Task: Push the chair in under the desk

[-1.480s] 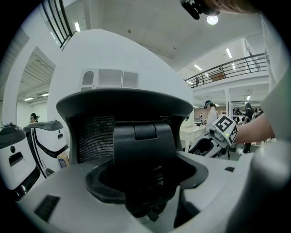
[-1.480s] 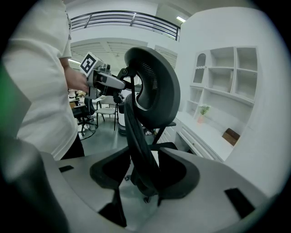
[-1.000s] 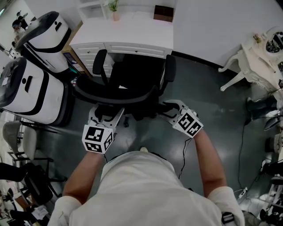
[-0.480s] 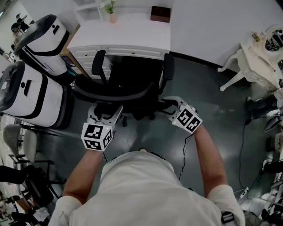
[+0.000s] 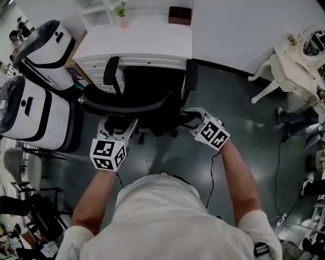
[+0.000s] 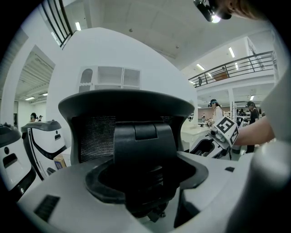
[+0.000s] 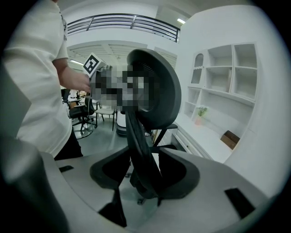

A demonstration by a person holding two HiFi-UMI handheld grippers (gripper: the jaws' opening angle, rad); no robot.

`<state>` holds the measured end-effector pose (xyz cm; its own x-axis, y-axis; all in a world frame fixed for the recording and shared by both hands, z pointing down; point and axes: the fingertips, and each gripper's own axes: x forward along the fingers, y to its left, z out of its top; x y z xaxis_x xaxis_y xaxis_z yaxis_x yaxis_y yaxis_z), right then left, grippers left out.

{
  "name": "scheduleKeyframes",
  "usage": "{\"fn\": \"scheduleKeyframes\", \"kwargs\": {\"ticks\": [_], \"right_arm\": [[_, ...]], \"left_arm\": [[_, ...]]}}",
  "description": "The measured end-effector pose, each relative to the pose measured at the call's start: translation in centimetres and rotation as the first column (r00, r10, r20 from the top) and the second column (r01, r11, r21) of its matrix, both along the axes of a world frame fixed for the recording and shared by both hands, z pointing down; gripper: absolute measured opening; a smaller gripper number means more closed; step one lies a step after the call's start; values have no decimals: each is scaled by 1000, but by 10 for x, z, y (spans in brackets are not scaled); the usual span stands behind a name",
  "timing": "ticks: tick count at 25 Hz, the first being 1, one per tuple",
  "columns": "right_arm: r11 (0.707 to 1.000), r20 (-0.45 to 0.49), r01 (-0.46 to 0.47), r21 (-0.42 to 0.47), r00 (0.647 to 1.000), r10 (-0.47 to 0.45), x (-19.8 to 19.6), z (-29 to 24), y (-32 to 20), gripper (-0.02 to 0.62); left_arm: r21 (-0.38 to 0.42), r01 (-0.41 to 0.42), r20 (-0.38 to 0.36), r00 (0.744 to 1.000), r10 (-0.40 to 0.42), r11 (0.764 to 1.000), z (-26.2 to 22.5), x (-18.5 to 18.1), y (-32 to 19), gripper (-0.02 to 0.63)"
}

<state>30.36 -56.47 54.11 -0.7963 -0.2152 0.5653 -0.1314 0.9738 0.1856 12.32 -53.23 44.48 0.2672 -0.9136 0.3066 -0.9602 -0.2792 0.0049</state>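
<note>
Around the desk (image 5: 152, 38): two white, black-trimmed machines (image 5: 38, 109) stand to its left. A white table with curved legs (image 5: 287, 63) is well off to its right. A potted plant (image 5: 121, 10) and a brown box (image 5: 180, 14) sit at the back of the desk.

Nothing lies between the chair (image 5: 144, 99) and the desk front. The seat is already partly under the desk's edge, with both armrests close to the drawers.

Floor (image 5: 238, 117): dark grey, glossy. A thin cable (image 5: 278, 162) trails across it on the right. White wall behind the desk.

Left gripper (image 5: 119, 126) is on the chair's side away from the desk. Its jaws stand wide, with the black bracket behind the backrest in the gap between them.

Right gripper (image 5: 189, 119) is on the same side. Its jaws also stand wide, and the backrest's edge runs between them.
</note>
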Motion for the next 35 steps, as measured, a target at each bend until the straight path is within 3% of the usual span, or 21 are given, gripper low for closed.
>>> {"fn": "scheduleKeyframes", "kwargs": {"ticks": [24, 31, 35], "right_arm": [[1000, 31, -2, -12, 1000, 2, -6, 3, -2, 213], [999, 62, -52, -4, 997, 52, -7, 2, -3, 227], [996, 30, -84, 11, 996, 84, -3, 7, 0, 227]], "left_arm": [[-10, -38, -3, 999, 38, 999, 3, -5, -8, 311], [-19, -39, -3, 999, 39, 999, 4, -5, -5, 314], [-29, -41, 1, 999, 41, 999, 6, -2, -4, 315]]}}
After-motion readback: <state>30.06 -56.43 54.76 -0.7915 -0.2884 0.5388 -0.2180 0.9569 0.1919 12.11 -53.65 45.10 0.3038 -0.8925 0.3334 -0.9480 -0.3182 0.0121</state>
